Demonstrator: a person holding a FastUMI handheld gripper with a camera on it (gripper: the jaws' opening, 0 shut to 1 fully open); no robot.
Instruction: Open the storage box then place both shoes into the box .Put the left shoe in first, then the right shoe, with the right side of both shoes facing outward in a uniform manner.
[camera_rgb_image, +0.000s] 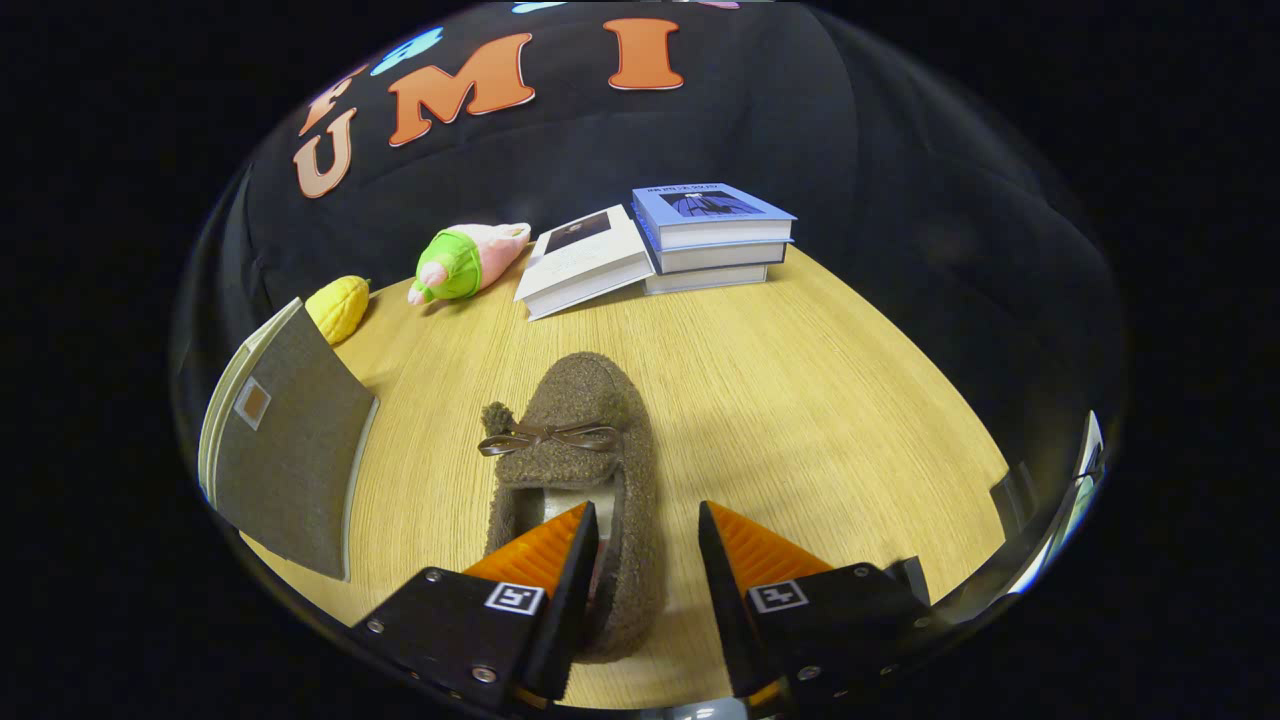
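Pale wood tabletop (800, 400) stretches ahead of you to the booth's black cloth wall. Your gripper (648, 520) is spread wide, pinching nothing: the left finger sits over the opening of the brown fuzzy shoe (580, 450), the right finger over bare wood beside it. The shoe's toe and bow point away from you. Beyond it lie stacked books (710, 235), a plush toy (465, 262) and a yellow toy (338, 308); a grey panel (285, 460) leans at your left.

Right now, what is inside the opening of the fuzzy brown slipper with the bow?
The fuzzy brown slipper shows a pale lining at its opening. The open gripper straddles its side wall: the left finger dips into the opening, covering the heel end. The toe interior is hidden under the upper.
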